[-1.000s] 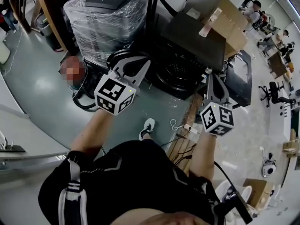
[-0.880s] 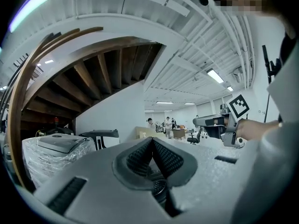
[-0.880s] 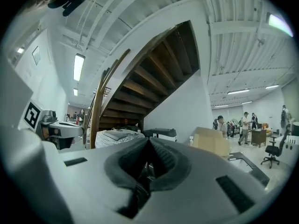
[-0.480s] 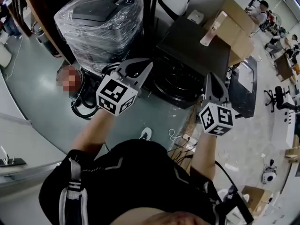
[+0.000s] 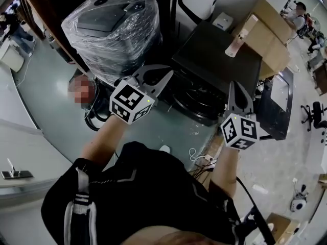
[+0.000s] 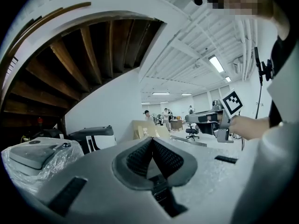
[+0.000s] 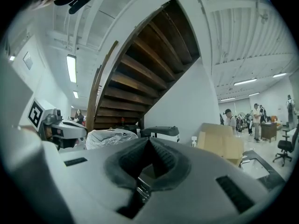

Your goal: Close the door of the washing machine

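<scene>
The black washing machine [image 5: 219,55] stands on the floor just ahead, its round drum front [image 5: 196,98] too dark to see inside. Both forearms reach forward, with the left gripper [image 5: 164,79] and right gripper [image 5: 236,88] either side of it, jaws pressed together and empty.

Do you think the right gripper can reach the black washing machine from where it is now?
Probably yes: the right gripper, fingers shut and empty, points at the washing machine close ahead, and nothing stands between them in the head view.
</scene>
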Tool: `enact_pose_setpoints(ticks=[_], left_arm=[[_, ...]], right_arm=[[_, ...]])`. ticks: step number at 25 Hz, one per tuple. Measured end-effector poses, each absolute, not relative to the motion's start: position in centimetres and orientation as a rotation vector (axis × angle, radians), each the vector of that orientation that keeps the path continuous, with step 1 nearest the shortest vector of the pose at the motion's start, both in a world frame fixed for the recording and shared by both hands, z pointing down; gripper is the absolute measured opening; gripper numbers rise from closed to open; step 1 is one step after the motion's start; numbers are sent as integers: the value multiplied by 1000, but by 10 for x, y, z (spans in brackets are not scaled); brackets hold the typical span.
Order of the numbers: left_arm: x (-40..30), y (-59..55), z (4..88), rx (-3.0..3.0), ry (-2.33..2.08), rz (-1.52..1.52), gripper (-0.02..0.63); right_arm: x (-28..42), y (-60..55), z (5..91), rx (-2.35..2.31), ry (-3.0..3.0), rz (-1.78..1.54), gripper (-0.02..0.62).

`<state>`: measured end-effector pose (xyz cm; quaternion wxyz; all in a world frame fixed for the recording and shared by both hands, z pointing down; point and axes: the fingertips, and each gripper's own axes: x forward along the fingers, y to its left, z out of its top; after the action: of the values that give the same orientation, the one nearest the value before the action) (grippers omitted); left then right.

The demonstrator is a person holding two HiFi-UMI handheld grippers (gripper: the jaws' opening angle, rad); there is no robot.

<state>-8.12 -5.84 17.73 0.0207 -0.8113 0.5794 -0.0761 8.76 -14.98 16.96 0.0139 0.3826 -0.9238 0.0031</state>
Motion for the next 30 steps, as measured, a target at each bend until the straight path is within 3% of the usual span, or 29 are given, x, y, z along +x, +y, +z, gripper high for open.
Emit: enact_pose_setpoints(ticks=[12,21,30], left_arm=[[-134,-117,212,-2535,1788,-333,3],[-227,-161,241,-2571,1736,-407,3],[-302,-193,337,-2756,1589,-654,3]], right_arm=[[47,-180,194,1191,-2833,12,5],[-42,-204,231,1213,-2695,48,5],[-123,-222,289,1197,-2600,160,5]])
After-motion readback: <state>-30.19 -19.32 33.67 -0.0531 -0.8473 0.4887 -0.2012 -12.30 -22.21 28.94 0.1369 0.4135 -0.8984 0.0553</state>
